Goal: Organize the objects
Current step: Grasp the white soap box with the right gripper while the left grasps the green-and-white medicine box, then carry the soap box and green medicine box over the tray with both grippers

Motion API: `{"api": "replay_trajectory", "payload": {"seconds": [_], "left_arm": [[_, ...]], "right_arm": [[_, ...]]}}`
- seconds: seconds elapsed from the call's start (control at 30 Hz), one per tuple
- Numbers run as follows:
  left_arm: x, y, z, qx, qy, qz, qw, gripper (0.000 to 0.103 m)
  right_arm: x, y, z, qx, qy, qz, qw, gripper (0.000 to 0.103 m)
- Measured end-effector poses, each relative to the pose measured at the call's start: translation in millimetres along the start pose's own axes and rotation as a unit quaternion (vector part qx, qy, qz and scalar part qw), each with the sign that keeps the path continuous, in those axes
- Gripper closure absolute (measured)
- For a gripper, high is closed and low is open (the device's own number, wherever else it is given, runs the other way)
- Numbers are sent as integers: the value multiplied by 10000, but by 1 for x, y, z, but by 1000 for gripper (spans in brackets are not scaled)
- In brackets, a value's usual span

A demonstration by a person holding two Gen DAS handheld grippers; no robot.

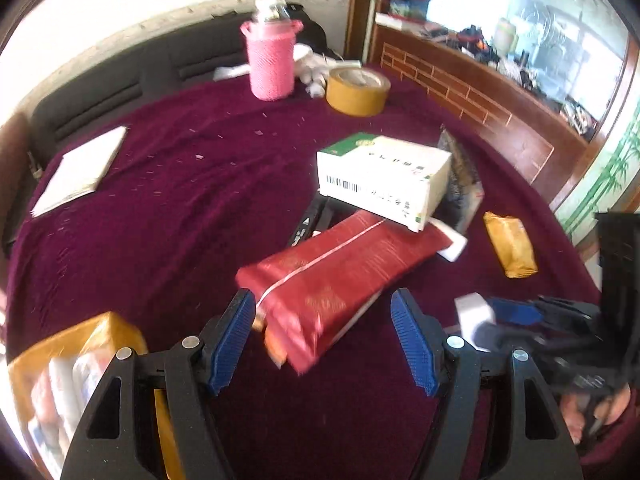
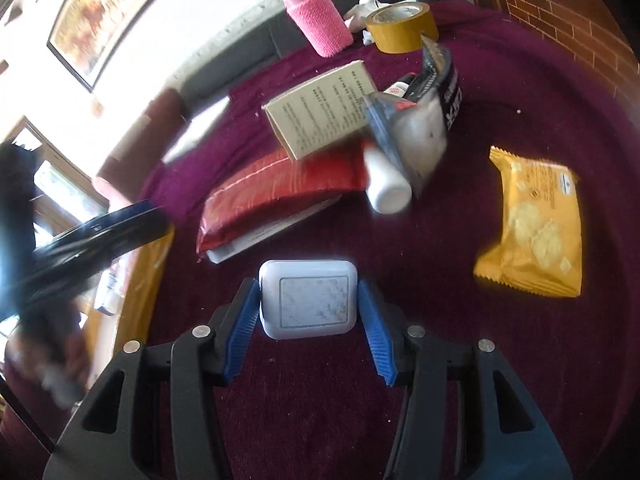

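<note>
Maroon cloth covers the bench (image 1: pixel 180 200), where a pile sits: a white cardboard box with a green top (image 1: pixel 384 178) rests on a long red foil packet (image 1: pixel 336 276). The left claw (image 1: pixel 324 332) is released, its blue pads on either side of the packet's near end, not touching it. The right claw (image 2: pixel 307 306) is clenched on a small white rounded-square case (image 2: pixel 307 304). A yellow snack packet (image 2: pixel 532 232) lies apart to the right, a pink knitted-sleeve bottle (image 1: pixel 272 60) and a brown tape roll (image 1: pixel 357 90) at the far edge.
</note>
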State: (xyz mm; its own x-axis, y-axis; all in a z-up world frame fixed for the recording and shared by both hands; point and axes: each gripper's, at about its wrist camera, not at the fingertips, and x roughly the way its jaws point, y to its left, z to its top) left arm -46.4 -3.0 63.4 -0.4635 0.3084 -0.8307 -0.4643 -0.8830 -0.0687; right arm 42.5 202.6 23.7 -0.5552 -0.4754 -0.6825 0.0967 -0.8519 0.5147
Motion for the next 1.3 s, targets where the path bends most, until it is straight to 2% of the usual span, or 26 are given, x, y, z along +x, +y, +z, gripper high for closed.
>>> {"api": "replay_trajectory", "payload": {"seconds": [0.07, 0.17, 0.2, 0.27, 0.33, 0.4, 0.47, 0.5, 0.53, 0.6, 0.7, 0.8, 0.9, 0.97, 1.0, 1.07, 1.13, 1.3], "left_arm": [[29, -2, 12, 139, 262, 128, 9995, 39], [51, -4, 24, 110, 281, 220, 9993, 39], [51, -4, 28, -32, 301, 139, 9994, 39], [37, 2, 36, -406, 101, -350, 9985, 39], [22, 7, 47, -790, -106, -520, 9955, 38], [24, 13, 57, -1360, -51, -836, 9872, 28], [38, 20, 62, -2060, 46, -1267, 9703, 25], [49, 23, 63, -2390, 154, -1329, 9617, 25], [59, 25, 66, -2562, 261, -1271, 9579, 25], [75, 23, 68, -2696, 361, -1002, 9571, 25], [87, 15, 73, -2842, 437, -988, 9527, 22], [92, -3, 82, -2593, 406, -915, 9606, 21], [99, -19, 90, -2435, 497, -990, 9636, 19], [106, -34, 96, -2151, 614, -766, 9717, 20], [110, -48, 96, -1792, 689, -538, 9799, 22], [107, -65, 97, -1368, 593, -360, 9882, 31], [97, -71, 94, -1246, 432, -505, 9900, 32], [47, -53, 86, -1464, -184, -539, 9876, 32]], "right_arm": [[-2, -9, -2, 62, -99, 216, 9997, 54], [4, -16, -2, 242, -37, 523, 9983, 53], [5, -16, -2, 237, 2, 566, 9981, 53], [6, -15, -3, 183, 35, 576, 9982, 52], [10, -12, -4, 131, 151, 578, 9981, 52], [13, -8, -5, 81, 238, 553, 9982, 52], [13, -3, -6, -60, 236, 443, 9987, 52], [13, -1, -7, -118, 230, 393, 9989, 52], [12, 2, -8, -174, 231, 346, 9990, 52], [12, 2, -8, -217, 235, 312, 9990, 52], [12, 1, -8, -184, 233, 337, 9990, 52], [12, 2, -8, -179, 238, 336, 9990, 52], [12, 4, -9, -248, 229, 272, 9991, 52], [12, 6, -10, -296, 226, 227, 9990, 52], [12, 7, -10, -312, 225, 215, 9990, 52], [11, 7, -10, -325, 220, 204, 9990, 52], [11, 8, -11, -356, 219, 183, 9990, 52], [11, 15, -13, -564, 180, 7, 9982, 52]]}}
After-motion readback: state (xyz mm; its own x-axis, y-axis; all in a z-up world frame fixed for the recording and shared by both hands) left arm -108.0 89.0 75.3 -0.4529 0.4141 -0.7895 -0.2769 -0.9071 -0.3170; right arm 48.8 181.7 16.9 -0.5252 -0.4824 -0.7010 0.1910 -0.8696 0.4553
